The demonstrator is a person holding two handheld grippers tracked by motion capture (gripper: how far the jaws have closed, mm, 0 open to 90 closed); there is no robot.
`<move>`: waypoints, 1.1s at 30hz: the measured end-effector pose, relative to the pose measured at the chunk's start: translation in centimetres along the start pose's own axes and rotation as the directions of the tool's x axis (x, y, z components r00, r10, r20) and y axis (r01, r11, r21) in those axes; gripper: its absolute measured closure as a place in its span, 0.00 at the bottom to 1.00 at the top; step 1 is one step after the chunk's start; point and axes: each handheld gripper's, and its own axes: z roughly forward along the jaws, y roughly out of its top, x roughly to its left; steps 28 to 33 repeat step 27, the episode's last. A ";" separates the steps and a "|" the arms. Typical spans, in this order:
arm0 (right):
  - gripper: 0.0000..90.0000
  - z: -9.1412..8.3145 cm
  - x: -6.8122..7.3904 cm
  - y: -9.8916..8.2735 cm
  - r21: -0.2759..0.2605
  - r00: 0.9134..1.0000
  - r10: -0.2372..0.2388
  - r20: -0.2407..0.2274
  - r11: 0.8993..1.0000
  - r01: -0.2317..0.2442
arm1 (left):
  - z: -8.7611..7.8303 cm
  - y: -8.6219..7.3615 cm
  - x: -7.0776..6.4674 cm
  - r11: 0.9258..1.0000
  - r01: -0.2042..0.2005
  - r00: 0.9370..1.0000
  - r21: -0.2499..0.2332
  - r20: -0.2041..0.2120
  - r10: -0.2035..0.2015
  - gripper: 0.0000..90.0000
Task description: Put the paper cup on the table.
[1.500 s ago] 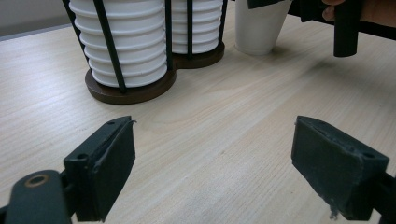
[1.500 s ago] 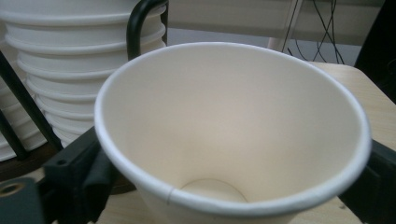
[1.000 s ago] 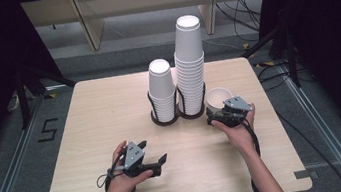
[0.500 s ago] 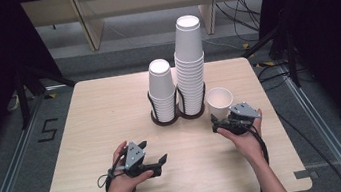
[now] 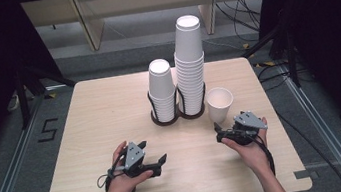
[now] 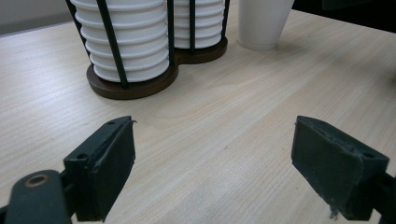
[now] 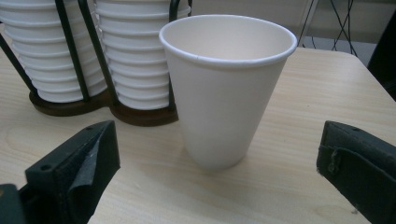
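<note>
Single paper cup (image 5: pixel 220 103) upright on table (image 5: pixel 86 118), right side, just right of the two-stack cup holder (image 5: pixel 179 114). Right tongs (image 5: pixel 220 136) near it, just in front, jaws apart, empty. Left tongs (image 5: pixel 156 157) near-left, jaws apart, empty.

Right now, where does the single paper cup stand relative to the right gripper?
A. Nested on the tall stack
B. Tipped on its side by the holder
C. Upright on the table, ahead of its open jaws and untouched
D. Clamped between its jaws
C: in the right gripper view the single paper cup stands upright on the table, with the right gripper jaws wide apart and short of it.
</note>
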 end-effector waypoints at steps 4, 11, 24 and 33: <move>0.00 -0.7 0.0 -0.4 -0.004 1.000 -0.003 -0.001 1.000 0.003 | 0.0 0.0 0.0 1.000 0.001 1.000 -0.002 0.000 -0.001 0.15; 0.00 -2.4 -0.3 -1.3 -0.006 1.000 -0.010 0.013 1.000 0.010 | 0.0 -0.1 0.1 1.000 0.002 1.000 -0.001 -0.002 -0.002 0.15; 0.00 -4.9 -0.7 -3.7 -0.030 1.000 0.000 0.023 1.000 0.001 | 0.2 0.0 -0.2 1.000 -0.008 1.000 0.011 0.000 0.008 0.15; 0.00 -5.2 -0.7 -3.7 -0.022 1.000 -0.003 0.027 1.000 0.004 | 0.3 0.1 -0.2 1.000 -0.010 1.000 0.010 0.001 0.010 0.15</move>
